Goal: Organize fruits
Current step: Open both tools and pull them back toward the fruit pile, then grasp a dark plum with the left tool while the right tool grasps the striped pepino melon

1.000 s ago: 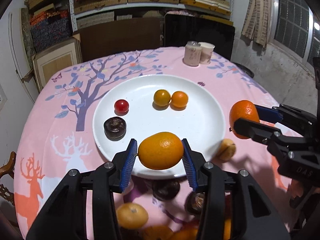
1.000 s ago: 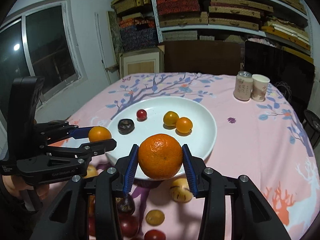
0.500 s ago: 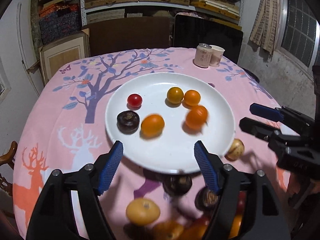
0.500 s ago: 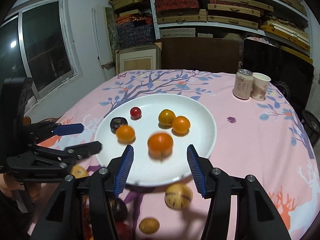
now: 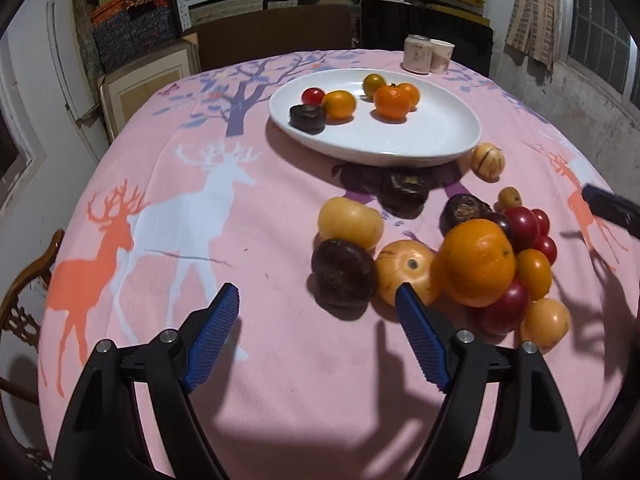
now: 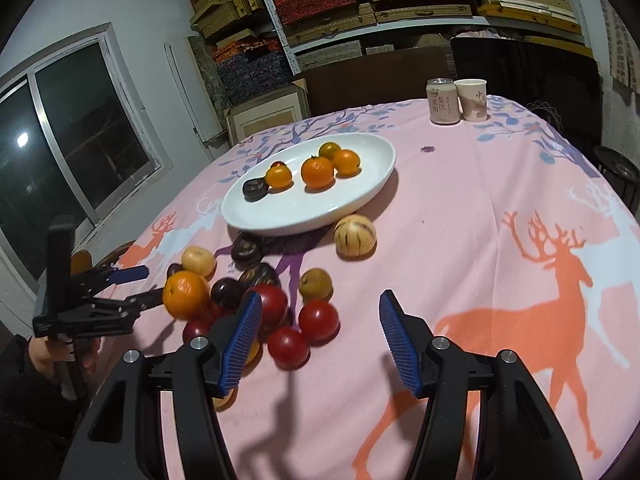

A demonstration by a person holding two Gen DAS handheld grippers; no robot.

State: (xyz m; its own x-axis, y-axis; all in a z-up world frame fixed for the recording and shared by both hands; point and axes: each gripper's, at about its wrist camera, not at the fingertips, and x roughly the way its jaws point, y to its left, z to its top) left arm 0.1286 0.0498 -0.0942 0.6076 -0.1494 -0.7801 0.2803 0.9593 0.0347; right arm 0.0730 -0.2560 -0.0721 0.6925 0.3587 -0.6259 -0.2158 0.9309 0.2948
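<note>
Pink deer-print tablecloth [image 5: 160, 208] over a round table, shelves of boxes behind. Landmark is the white oval plate [image 5: 440, 132].

Left gripper [image 5: 316, 299]: jaws opening, wide apart, nothing between them, only cloth. Right gripper [image 6: 320, 299]: jaws opening, about half spread, nothing gripped; a red tomato [image 6: 319, 320] sits just past the gap.

The loose fruit pile is on the cloth on the near side of the plate, between the plate and both grippers. It sits ahead and right of the left gripper, ahead and left of the right one. I judge the large round orange [image 5: 476, 262] to be the left gripper's pick, close off its right finger. The red tomatoes are nearer the right gripper. Round fruit, so no long axis to line up with.

Counts on the plate, six in all:
- three small orange fruits [image 5: 392, 100]
- one red cherry tomato [image 5: 313, 95]
- one yellow-green tomato [image 5: 374, 84]
- one dark purple wrinkled fruit [image 5: 307, 118]

Near side of the plate, overlapping, so approximate:
- three dark purple fruits
- one striped pale melon-like fruit [image 5: 487, 159], almost touching the rim
- about four red tomatoes
- several yellow ones

Beyond the plate: one drink can [image 6: 443, 100], one paper cup [image 6: 472, 99].
</note>
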